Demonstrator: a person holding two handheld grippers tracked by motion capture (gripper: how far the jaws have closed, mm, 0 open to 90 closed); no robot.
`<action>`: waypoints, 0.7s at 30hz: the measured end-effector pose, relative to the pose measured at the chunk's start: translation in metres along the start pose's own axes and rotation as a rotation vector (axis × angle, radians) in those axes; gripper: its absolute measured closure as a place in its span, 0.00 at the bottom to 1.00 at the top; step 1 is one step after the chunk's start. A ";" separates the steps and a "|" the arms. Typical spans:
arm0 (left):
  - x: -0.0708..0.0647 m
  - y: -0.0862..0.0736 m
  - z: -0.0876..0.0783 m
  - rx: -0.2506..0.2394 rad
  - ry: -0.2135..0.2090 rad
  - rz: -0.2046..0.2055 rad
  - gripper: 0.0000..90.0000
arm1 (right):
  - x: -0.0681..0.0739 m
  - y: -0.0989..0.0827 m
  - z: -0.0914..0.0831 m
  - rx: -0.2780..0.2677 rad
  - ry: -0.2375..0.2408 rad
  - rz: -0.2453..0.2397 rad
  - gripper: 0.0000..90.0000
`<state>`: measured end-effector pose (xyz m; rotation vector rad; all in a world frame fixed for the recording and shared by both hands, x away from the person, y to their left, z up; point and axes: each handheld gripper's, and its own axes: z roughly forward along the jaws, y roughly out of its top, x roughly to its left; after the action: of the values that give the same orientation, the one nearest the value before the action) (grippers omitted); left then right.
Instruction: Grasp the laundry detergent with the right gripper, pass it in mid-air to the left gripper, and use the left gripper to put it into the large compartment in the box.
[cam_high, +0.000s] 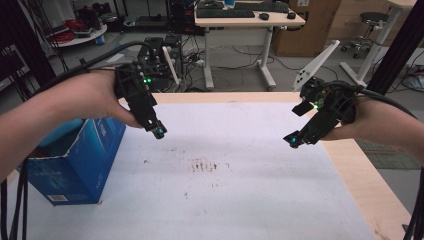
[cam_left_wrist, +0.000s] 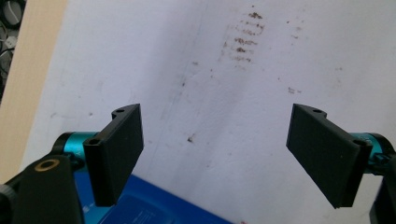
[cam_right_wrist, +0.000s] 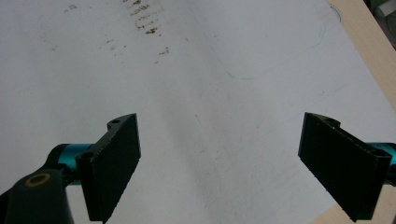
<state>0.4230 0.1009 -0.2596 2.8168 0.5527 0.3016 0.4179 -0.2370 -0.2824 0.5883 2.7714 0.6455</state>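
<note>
A: Both grippers hover, jaws wide apart, holding nothing. Where's the box (cam_high: 75, 160)?

B: Just below the left gripper (cam_high: 159, 132); right gripper (cam_high: 295, 140) is well apart. I'd drop the left squarely over its open top.

Blue box (cam_high: 75, 160) – upright, table's left

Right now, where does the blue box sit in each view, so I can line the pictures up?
High view: the blue box stands at the left table edge, under the left forearm.
Left gripper view: its blue top shows at the bottom edge, between the open jaws.
Right gripper view: not in it.
Shared landmark: the brown stain on the white sheet.
</note>
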 end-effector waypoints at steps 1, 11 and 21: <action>-0.001 0.001 0.003 -0.003 -0.007 0.002 0.21 | 0.001 0.000 0.000 0.000 0.001 -0.002 0.14; -0.009 0.002 0.022 -0.009 -0.015 0.002 0.21 | 0.001 0.001 0.008 0.009 0.021 -0.019 0.14; -0.009 0.000 0.028 0.003 -0.024 -0.001 0.21 | 0.002 0.004 0.014 0.021 0.038 -0.030 0.14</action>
<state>0.4218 0.0915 -0.2874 2.8188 0.5497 0.2670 0.4221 -0.2278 -0.2928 0.5439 2.8198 0.6282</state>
